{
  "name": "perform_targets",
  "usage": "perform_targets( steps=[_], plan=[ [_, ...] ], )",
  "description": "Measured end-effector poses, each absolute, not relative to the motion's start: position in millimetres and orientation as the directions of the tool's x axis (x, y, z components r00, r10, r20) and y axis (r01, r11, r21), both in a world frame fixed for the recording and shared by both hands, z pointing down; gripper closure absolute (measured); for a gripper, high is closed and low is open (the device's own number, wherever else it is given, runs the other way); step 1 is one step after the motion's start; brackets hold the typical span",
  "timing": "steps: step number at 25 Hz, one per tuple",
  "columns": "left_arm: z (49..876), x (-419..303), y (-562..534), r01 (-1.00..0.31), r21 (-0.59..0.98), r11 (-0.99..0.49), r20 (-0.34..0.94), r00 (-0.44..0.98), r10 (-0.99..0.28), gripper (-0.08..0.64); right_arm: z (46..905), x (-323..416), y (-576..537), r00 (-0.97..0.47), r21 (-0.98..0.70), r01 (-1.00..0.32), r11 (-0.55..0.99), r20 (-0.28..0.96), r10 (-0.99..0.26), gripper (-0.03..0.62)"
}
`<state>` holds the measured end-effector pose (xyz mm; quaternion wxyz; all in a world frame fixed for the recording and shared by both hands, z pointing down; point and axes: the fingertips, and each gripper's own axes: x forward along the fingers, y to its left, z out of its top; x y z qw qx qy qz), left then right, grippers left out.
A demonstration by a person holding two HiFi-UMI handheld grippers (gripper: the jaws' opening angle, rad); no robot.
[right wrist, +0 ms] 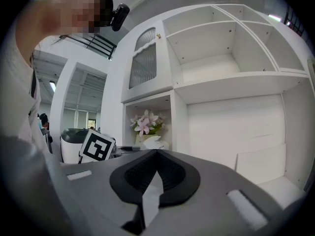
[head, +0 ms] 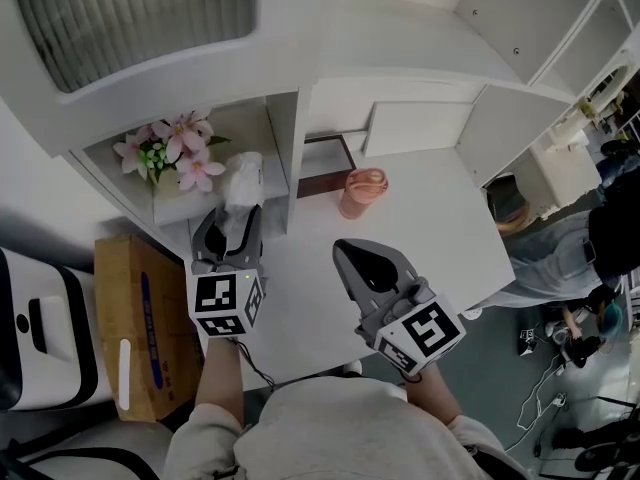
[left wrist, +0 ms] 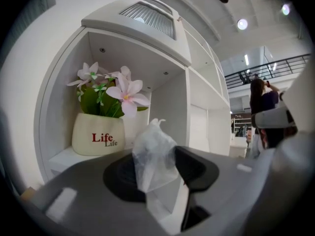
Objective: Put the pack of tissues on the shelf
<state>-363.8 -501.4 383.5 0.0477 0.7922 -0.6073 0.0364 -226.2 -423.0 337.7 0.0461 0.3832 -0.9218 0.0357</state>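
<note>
The pack of tissues (left wrist: 154, 154), wrapped in clear film, is sitting clamped between the jaws of my left gripper (left wrist: 160, 175), with both dark pads pressing on its sides and its crimped top sticking up above them. The left gripper view is placing the pack in front of the open lower compartment (left wrist: 59, 107) of the white shelf unit, to the right of the cream flower pot (left wrist: 98, 137) printed "Life" and below its pink flowers (left wrist: 123, 91). The head view is adding what that view lacks: the pack (head: 243, 180) is hanging at the compartment's front right corner, near the upright divider (head: 284, 158), and I cannot tell whether it is touching the shelf board. My left hand (head: 222, 353) is reaching straight ahead, with the left gripper (head: 232, 218) pointing roughly level into the opening. The right gripper view is showing my right gripper (right wrist: 157, 154) clenched with its tips meeting and nothing between them, and is also catching the left gripper's marker cube (right wrist: 97, 145) from the side. In the head view the right gripper (head: 362, 256) is hovering over the white tabletop (head: 440, 228), angled toward the shelf unit, with a pink cup (head: 362, 192) standing ahead of it and a cardboard box (head: 140, 328) lying to the left.
</note>
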Motion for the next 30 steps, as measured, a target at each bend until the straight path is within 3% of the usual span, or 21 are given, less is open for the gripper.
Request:
perform_targets(
  steps=[22,30],
  plan=[
    [385.7,-365.4,-543.9,-0.966,0.061,-0.25,0.168,0.257,-0.952,0.373,339.8,-204.9,-424.5,-0.654,-0.025,-0.753,0.657,0.13,-0.745,0.592],
    [377.3,-370.0,-536.0,-0.974,0.037,-0.221,0.139,0.224,-0.964,0.282,337.0,-200.9,-416.8,-0.662,-0.028,-0.747,0.664,0.118,-0.74,0.592]
  ],
)
